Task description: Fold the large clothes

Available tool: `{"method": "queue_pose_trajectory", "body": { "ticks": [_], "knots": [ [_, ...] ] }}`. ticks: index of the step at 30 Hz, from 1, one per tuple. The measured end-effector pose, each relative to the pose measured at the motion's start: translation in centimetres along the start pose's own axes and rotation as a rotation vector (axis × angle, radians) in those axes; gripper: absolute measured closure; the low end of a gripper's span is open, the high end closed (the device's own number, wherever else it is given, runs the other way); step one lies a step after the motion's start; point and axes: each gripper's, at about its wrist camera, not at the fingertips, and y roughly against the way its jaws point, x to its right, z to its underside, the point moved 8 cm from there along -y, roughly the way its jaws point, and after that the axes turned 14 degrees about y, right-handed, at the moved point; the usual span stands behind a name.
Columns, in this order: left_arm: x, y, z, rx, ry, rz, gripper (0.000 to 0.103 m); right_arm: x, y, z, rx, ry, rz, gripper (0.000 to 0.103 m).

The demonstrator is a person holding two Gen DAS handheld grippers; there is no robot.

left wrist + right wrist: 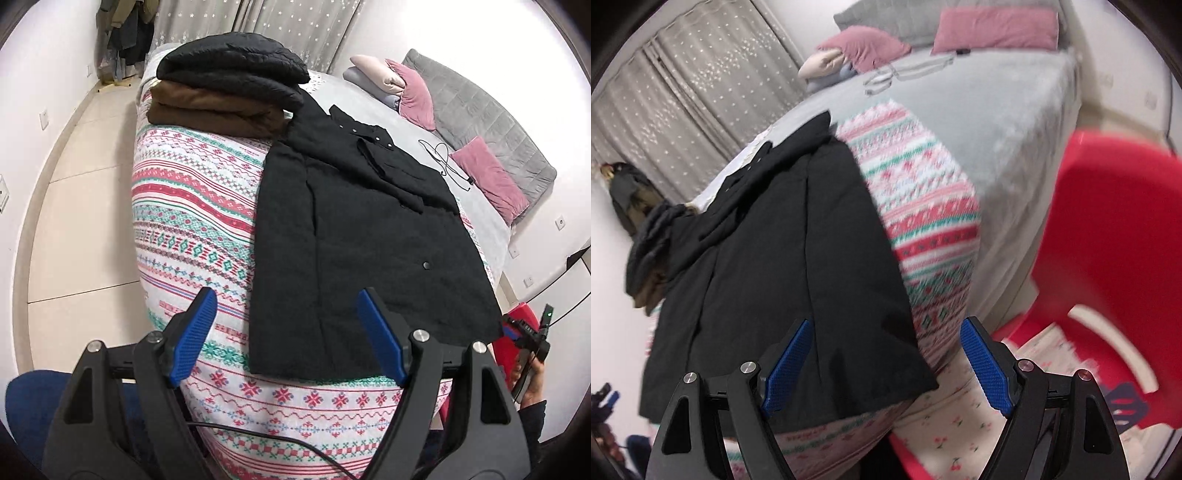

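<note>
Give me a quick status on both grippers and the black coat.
Left gripper open, empty, over the hem. Right gripper open, empty, at the coat's near corner. Black coat partly folded on patterned blanket. Folded pile beyond it.

A coat (pixel 354 236) lies flat on the blanket (pixel 192 221) covering the bed's (pixel 373 107) near end. Behind it to the left, two folded garments (pixel 225 96) sit stacked, touching the coat's far edge. Pillows (pixel 487 177) and a cable (pixel 447 162) lie beyond on the right. A chair (pixel 1108 236) stands right of the bed.
</note>
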Motion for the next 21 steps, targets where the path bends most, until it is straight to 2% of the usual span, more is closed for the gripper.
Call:
{"method": "queue_pose_trajectory", "body": {
  "ticks": [3, 7, 9, 11, 13, 16, 18, 19, 20, 21],
  "knots": [
    [0.0, -2.0, 1.2, -0.07, 0.028, 0.018, 0.024, 0.8, -1.0, 0.8, -0.035, -0.06, -0.051, 0.02],
    [-0.7, -5.0, 2.0, -0.063, 0.066, 0.012, 0.024, 1.9, -1.7, 1.7, -0.04, -0.195, -0.166, 0.021],
    [-1.1, -6.3, 2.7, -0.09, 0.097, 0.018, 0.026, 1.7, -2.4, 2.0, -0.052, -0.229, -0.216, 0.023],
    [-1.3, -7.0, 3.2, -0.099, 0.116, 0.014, 0.027, 1.0, -2.8, 2.3, -0.063, -0.234, -0.255, 0.035],
    [-1.5, -7.0, 3.4, -0.09, 0.117, 0.012, 0.027, 0.6, -2.7, 2.2, -0.059, -0.222, -0.249, 0.038],
    [-2.2, -6.7, 3.2, -0.08, 0.132, 0.014, 0.027, 0.6, -2.5, 2.0, -0.048, -0.237, -0.279, 0.06],
    [-2.8, -6.6, 3.1, -0.08, 0.154, 0.011, 0.027, 0.5, -2.5, 1.7, -0.037, -0.253, -0.303, 0.067],
    [-3.2, -6.6, 3.3, -0.092, 0.172, 0.01, 0.029, 0.4, -2.3, 1.6, -0.032, -0.25, -0.307, 0.073],
    [-3.4, -6.6, 3.5, -0.105, 0.182, 0.018, 0.035, 0.3, -2.0, 1.5, -0.026, -0.241, -0.311, 0.077],
    [-3.3, -6.4, 3.7, -0.112, 0.185, 0.045, 0.037, 0.1, -1.7, 1.2, -0.016, -0.235, -0.309, 0.078]
  ]
}}
